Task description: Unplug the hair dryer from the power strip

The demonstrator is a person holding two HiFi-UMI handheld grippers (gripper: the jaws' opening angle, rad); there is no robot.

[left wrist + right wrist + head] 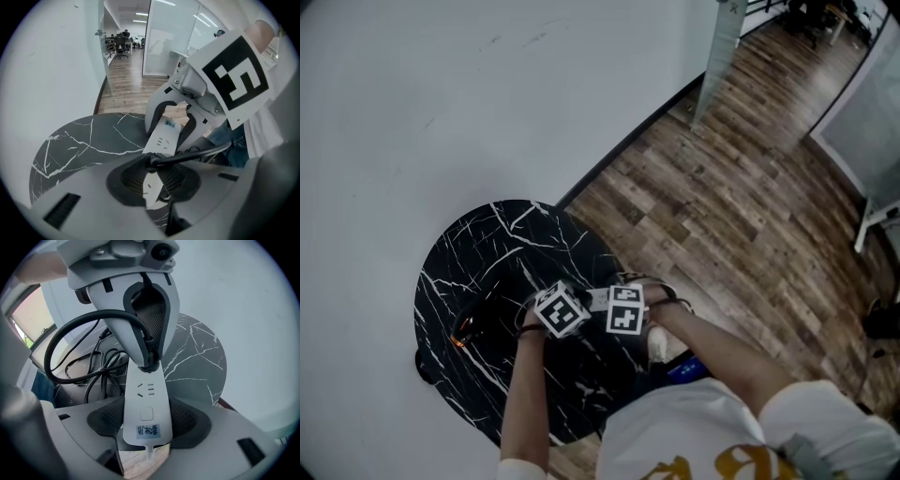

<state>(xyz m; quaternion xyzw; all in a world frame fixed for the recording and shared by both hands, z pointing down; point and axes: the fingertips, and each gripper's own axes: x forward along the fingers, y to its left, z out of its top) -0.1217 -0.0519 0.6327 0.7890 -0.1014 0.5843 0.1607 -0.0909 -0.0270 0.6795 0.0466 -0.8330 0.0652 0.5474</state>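
Forearms below a white shirt reach down from the lower edge of the head view. They carry the left claw [562, 314] and the right claw [626, 311] side by side, almost touching. Both hang over the near right part of a round black marble worktop [492, 239]. That worktop stands against a white wall [441, 94], with wooden floor [722, 206] to its right. A dark object with an orange glint [467, 330] lies on the worktop left of the left claw, too dim to identify.

Left gripper view: the jaws stand nearly together, pressed on a black plug [151, 161]. Its black cable [201, 152] runs off to the right. A white power strip [165, 133] stretches lengthwise away from the plug, up the picture, into the right claw. A glass partition [168, 42] rises beyond.

Right gripper view: the jaws clamp the labelled end of the strip, socket face towards the camera. Its long axis runs straight away to the left claw, where the plug sits against the far end. Whether the pins are seated cannot be seen. The cable loops left above a tangle of cords [93, 364].
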